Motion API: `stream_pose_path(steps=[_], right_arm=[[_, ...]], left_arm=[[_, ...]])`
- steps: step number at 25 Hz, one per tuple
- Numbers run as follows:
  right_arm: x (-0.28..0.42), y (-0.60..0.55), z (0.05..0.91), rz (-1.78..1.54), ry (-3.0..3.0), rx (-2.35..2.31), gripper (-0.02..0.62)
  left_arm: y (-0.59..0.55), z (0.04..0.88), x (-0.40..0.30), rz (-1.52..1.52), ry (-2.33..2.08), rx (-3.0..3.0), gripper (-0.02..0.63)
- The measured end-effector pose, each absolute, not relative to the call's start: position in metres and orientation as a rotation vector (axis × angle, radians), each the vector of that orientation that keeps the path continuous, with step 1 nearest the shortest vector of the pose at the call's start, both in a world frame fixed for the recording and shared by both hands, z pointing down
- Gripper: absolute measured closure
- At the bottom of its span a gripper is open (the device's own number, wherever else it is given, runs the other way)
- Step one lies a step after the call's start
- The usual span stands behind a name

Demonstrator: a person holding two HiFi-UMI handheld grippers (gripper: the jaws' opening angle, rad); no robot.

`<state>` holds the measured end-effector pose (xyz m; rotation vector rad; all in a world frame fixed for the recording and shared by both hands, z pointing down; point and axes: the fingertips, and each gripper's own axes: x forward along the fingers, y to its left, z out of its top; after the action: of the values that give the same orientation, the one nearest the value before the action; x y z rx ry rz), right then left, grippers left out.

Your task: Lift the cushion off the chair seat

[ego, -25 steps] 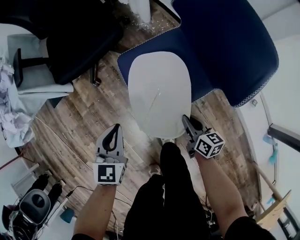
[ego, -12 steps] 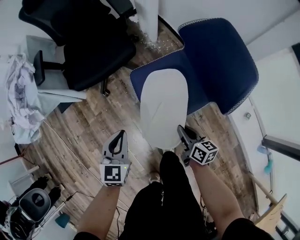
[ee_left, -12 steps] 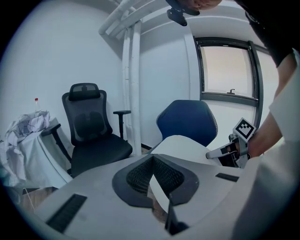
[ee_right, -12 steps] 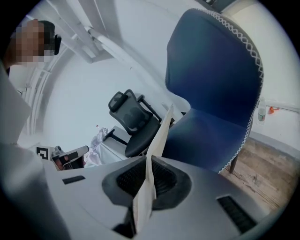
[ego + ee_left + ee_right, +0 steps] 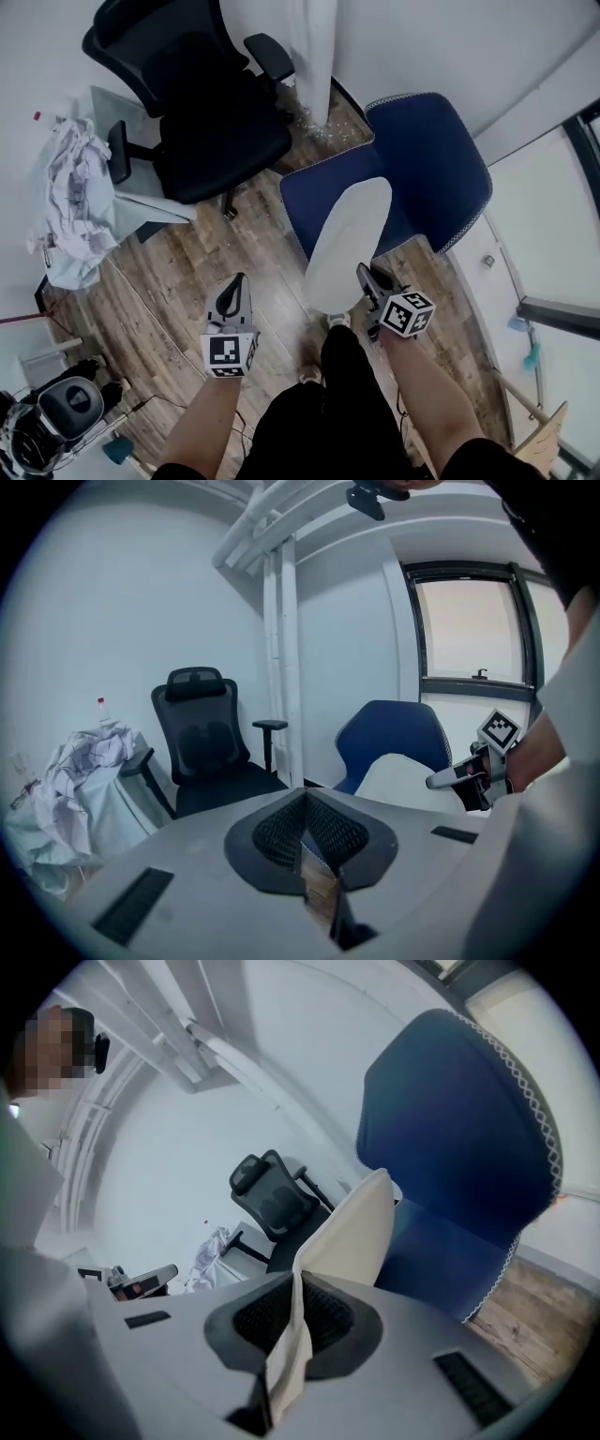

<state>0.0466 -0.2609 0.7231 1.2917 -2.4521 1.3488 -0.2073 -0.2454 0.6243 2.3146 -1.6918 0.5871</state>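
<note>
Cream cushion [image 5: 345, 246] is clamped at its near edge in my right gripper [image 5: 365, 275], jaws narrow on a fold of the fabric. Cushion sits centre of the head view, tipped up on a slant, near end raised, far end over the front of the seat [image 5: 307, 195] of the blue chair [image 5: 433, 164]. Cannot tell if that far end touches the seat or hangs just off it. Judging: grab done, lift mostly done; what's left is getting the whole cushion clear of the seat. My left gripper [image 5: 236, 286] is lower left of centre, jaws together, nothing in them, apart from the cushion, no part in the hold. Floor [image 5: 173, 272] is brown wood plank. Black office chair [image 5: 211, 103] upper left, crumpled white cloth [image 5: 75, 197] at far left, white pipes [image 5: 314, 42] top centre against a white wall, window [image 5: 469, 630] behind the blue chair in the left gripper view.
</note>
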Motion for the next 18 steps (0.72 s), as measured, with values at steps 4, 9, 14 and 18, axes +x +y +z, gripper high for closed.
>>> stream_pose_path(steps=[4, 9, 14, 18], right_arm=[[0.056, -0.27, 0.697, 1.315, -2.468, 1.309, 0.565], [0.071, -0.281, 0.661, 1.264, -2.493, 1.329, 0.565], [0.082, -0.291, 0.625, 1.195, -2.518, 1.33, 0.565], [0.085, -0.297, 0.599, 1.158, -2.551, 1.334, 0.565]], left_arm=[[-0.249, 0.598, -0.207, 0.556, -1.724, 2.325, 0.601], [-0.253, 0.568, -0.217, 0.498, -1.79, 2.298, 0.601], [-0.257, 0.534, -0.226, 0.49, -1.83, 2.328, 0.601], [-0.26, 0.515, -0.229, 0.465, -1.862, 2.326, 0.601]])
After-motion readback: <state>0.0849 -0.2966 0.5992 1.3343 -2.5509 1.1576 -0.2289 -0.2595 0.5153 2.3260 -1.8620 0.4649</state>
